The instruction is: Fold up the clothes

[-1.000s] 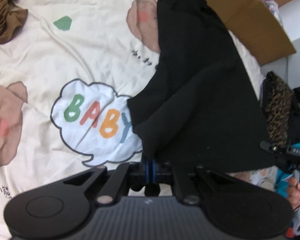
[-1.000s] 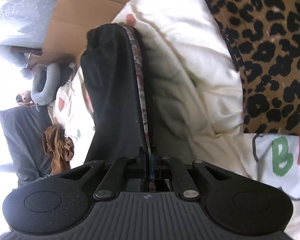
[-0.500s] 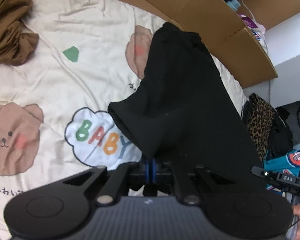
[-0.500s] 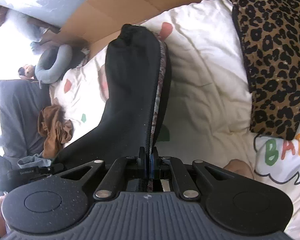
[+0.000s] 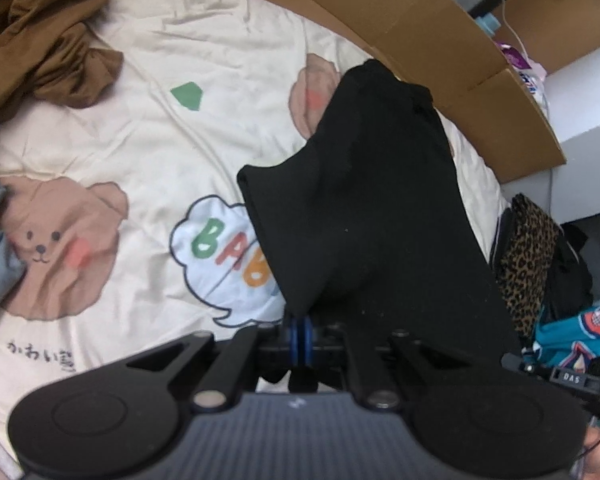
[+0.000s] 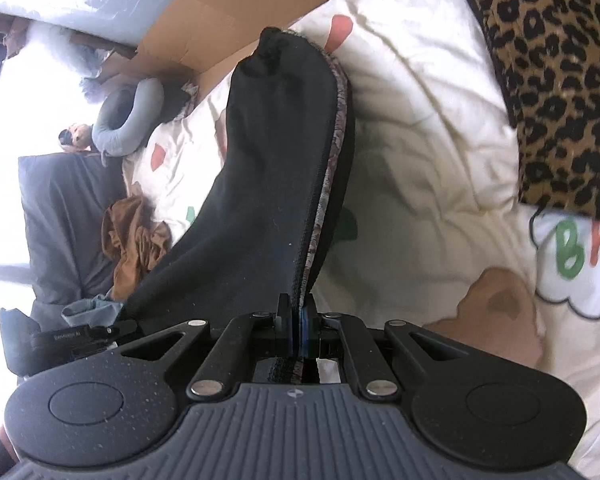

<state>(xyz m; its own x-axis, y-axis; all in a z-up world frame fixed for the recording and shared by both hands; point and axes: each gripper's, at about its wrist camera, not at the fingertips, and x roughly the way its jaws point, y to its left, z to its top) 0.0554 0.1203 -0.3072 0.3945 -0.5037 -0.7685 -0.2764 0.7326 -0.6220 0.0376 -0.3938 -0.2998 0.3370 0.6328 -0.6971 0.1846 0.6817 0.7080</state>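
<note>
A black garment hangs lifted above a cream bedsheet printed with bears and the word BABY. My left gripper is shut on one bottom corner of it. In the right wrist view the same black garment stretches away from me, its patterned inner lining showing along the right edge. My right gripper is shut on that edge. The far end of the garment droops toward the sheet near the cardboard.
A crumpled brown garment lies at the sheet's far left. Flattened cardboard lines the far side of the bed. A leopard-print cloth lies to the right, and a grey neck pillow at the back.
Both grippers have risen and pulled back with the black garment, so more of the sheet and the bear print shows. The garment hangs higher and narrower.
</note>
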